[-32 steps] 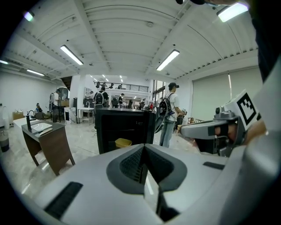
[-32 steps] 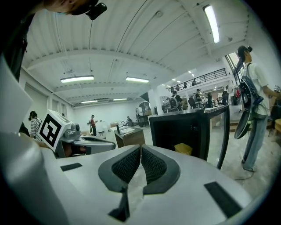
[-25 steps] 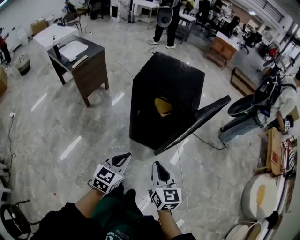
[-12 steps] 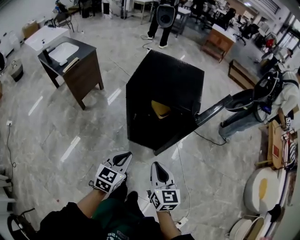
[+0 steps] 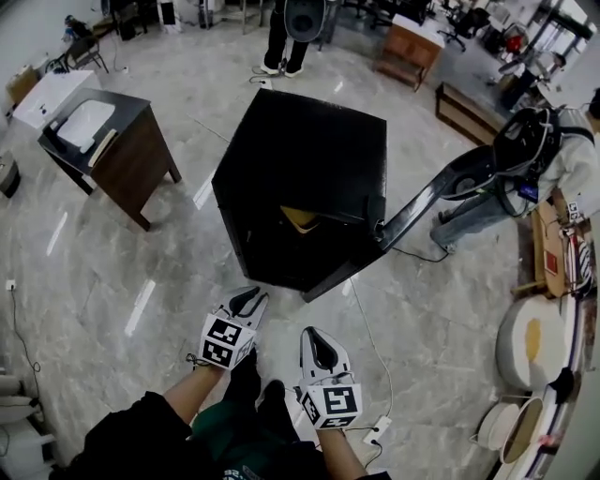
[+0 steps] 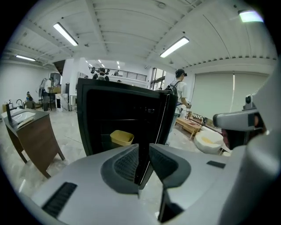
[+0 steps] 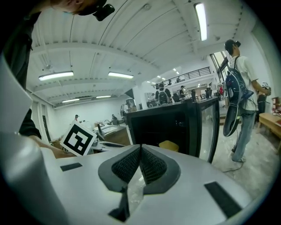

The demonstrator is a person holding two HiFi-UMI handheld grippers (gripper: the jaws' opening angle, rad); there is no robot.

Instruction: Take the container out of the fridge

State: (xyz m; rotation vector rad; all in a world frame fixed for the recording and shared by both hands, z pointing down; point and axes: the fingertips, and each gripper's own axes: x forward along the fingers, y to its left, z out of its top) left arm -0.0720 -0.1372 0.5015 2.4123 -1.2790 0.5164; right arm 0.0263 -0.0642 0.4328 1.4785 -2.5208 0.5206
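Note:
A black fridge stands on the floor ahead with its door swung open to the right. Inside sits a yellow container, also visible in the left gripper view and the right gripper view. My left gripper is held short of the fridge's open front. Its jaws have just been opening and stand slightly apart with nothing between them. My right gripper hangs a little further back, and its pads meet, shut on nothing.
A brown desk with a white basin stands to the left. A person with a backpack stands right of the fridge door, and another person is beyond the fridge. A cable and power strip lie on the floor at my right.
The fridge has come nearer in the head view. My left gripper has reached forward toward its open front, and the right gripper has followed a little.

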